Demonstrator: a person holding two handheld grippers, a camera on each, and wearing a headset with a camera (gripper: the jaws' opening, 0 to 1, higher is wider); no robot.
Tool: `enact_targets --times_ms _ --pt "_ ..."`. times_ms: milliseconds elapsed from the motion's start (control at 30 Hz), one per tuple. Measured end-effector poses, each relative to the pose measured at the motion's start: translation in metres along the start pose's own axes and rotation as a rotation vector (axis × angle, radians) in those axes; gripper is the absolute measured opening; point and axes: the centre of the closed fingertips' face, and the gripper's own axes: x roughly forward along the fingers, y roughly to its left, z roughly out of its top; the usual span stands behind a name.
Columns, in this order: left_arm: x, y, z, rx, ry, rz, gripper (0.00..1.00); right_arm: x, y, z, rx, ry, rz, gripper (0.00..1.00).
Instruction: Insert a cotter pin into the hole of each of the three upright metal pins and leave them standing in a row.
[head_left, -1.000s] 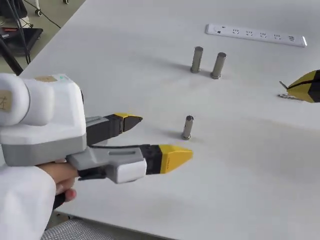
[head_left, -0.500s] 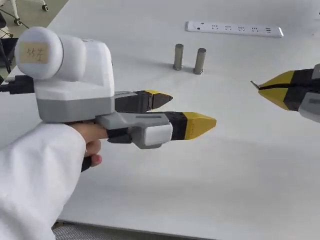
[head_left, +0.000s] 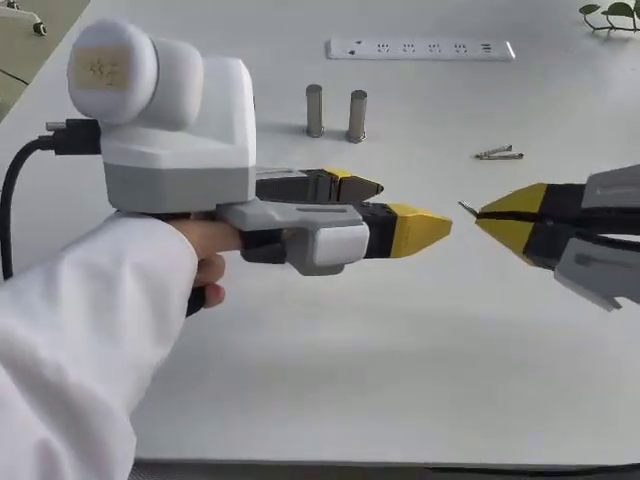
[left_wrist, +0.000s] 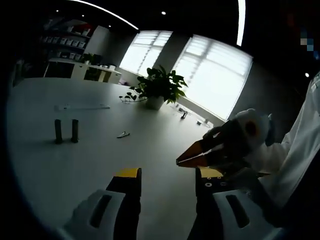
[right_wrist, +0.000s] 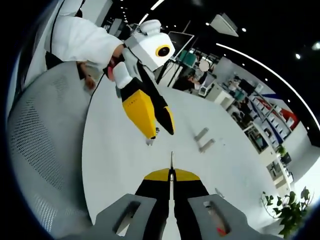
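Observation:
Two upright metal pins stand side by side at the back of the white table, also seen as metal pins. My left gripper hovers open with nothing between its jaws. In the right gripper view a short third pin stands just under the left gripper. My right gripper is shut on a cotter pin, whose end sticks out toward the left gripper's tip. That cotter pin points forward from the shut jaws.
Spare cotter pins lie on the table right of the two upright pins. A white power strip lies along the far edge. A potted plant stands further back. The near table edge runs along the bottom of the head view.
The right gripper has come up off the table with a cotter pin and moved in toward the left gripper. The left gripper has shifted right, over the third pin; their tips now almost meet.

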Motion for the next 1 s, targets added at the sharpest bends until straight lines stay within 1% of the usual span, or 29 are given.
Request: enact_targets --times_ms 67,233,333,400,433,533,600,700,767,867,1000 --pt "0.003 -0.006 -0.003 -0.008 0.014 -0.026 0.34 -0.001 0.005 0.001 -0.017 0.001 0.002 0.0" --pt "0.009 -0.015 -0.008 -0.021 0.04 -0.058 0.29 -0.004 0.009 0.007 -0.039 -0.007 -0.002 0.0" --pt "0.01 -0.017 -0.009 -0.028 0.04 -0.07 0.25 -0.005 0.01 0.012 -0.048 -0.016 -0.009 0.0" --pt "0.01 -0.019 -0.009 -0.038 0.041 -0.075 0.23 -0.006 0.009 0.012 -0.06 -0.015 -0.016 0.0" --pt "0.01 -0.021 -0.011 -0.049 0.049 -0.085 0.21 -0.006 0.01 0.013 -0.061 -0.016 -0.016 0.0" --pt "0.011 -0.022 -0.013 -0.052 0.057 -0.092 0.16 -0.006 0.013 0.015 -0.072 -0.016 -0.013 0.0" --pt "0.011 -0.023 -0.013 -0.065 0.061 -0.099 0.14 -0.007 0.015 0.014 -0.091 -0.007 -0.015 0.0" --pt "0.011 -0.023 -0.015 -0.07 0.07 -0.102 0.1 -0.008 0.017 0.017 -0.083 -0.018 -0.007 0.0" --pt "0.012 -0.023 -0.017 -0.077 0.074 -0.103 0.09 -0.008 0.017 0.016 -0.093 -0.013 -0.003 0.0" --pt "0.013 -0.024 -0.016 -0.113 0.072 -0.115 0.05 -0.009 0.018 0.017 -0.107 -0.01 -0.003 0.0" --pt "0.013 -0.023 -0.017 -0.112 0.072 -0.109 0.02 -0.011 0.018 0.017 -0.126 -0.007 0.001 0.0"
